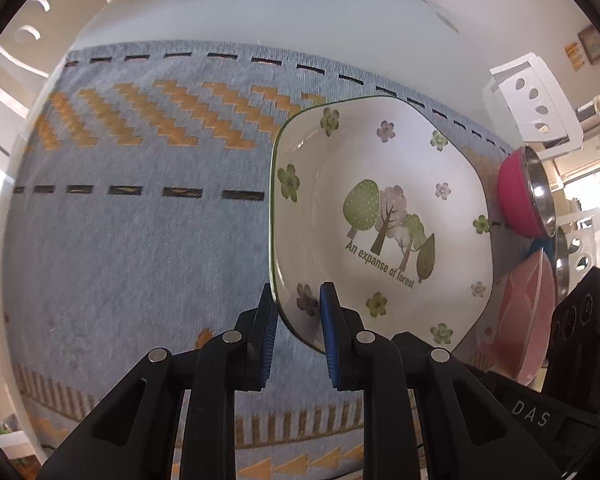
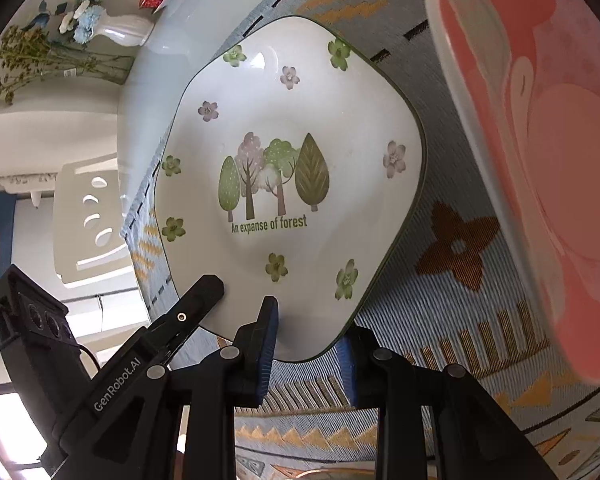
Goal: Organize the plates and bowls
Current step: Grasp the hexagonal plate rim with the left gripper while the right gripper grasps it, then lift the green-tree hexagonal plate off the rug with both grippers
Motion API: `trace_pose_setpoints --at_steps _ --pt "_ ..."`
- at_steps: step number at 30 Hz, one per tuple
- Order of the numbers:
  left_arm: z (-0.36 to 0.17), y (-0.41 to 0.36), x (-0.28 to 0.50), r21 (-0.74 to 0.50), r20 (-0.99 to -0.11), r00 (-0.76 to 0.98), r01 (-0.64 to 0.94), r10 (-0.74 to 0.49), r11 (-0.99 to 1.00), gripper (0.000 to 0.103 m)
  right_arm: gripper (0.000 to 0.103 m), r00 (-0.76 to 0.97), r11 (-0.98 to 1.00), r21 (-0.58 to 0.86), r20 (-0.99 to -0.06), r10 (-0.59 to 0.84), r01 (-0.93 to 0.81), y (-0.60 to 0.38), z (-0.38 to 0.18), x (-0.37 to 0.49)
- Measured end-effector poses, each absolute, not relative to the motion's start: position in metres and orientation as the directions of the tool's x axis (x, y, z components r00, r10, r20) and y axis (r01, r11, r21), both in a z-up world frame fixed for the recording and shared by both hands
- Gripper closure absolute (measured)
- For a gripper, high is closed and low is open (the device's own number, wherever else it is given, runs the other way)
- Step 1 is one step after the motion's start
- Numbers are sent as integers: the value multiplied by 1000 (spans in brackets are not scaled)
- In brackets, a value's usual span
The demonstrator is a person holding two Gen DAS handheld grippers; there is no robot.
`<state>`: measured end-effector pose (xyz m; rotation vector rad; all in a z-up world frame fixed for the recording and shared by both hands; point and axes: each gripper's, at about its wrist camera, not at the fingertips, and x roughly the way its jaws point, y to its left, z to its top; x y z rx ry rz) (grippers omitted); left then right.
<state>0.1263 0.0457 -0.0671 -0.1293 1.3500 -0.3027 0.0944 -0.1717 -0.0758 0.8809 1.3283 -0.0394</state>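
Left fingers (image 1: 298,308): nearly closed, pinching the near rim of the white forest plate (image 1: 380,216), one blue pad under the rim, the other over its inner face. Right fingers (image 2: 308,332): likewise narrow, clamped on the same plate (image 2: 292,184) at its nearest corner, one pad on the upper face, the other tucked beneath the rim and mostly hidden. Both grippers hold the one plate, at neighbouring spots on its edge; the left gripper's black body shows in the right wrist view just beside the right fingers. Plate is squarish with a green edge line, small flowers around the border, trees and the words "An expanse of forest" in the middle. It sits tilted, above the blue woven mat (image 1: 140,240) with orange zigzags and dark dashes; whether its far edge touches the mat cannot be told. Beyond the plate from the left fingers: a pink bowl with a steel inside (image 1: 528,192), and nearer, a pink patterned dish (image 1: 528,312). In the right wrist view that pink dish (image 2: 540,140) looms close beside the plate. Farther out, past the mat, the pale surface (image 2: 148,80) carries a white vase of blue flowers (image 2: 120,28).
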Motion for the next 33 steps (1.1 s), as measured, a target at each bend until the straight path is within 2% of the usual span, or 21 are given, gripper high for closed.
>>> trace_pose_setpoints --at_steps 8,17,23,30,33 --pt "-48 74 100 -248 -931 236 147 -278 957 87 77 288 719 526 -850 440 455 -162 -68 86" --pt "-57 86 106 -218 -948 209 117 -238 969 88 77 282 731 488 -873 398 476 -171 -73 90" --pt "-44 96 106 -287 -923 234 105 -304 952 86 77 274 751 476 -879 391 457 -171 -74 92" --pt "-58 69 121 -298 -927 187 154 -324 942 86 77 272 779 457 -888 371 430 -162 -73 97" --pt "-69 54 132 -269 -943 158 158 -293 950 85 77 275 775 464 -884 378 428 -160 -74 97"
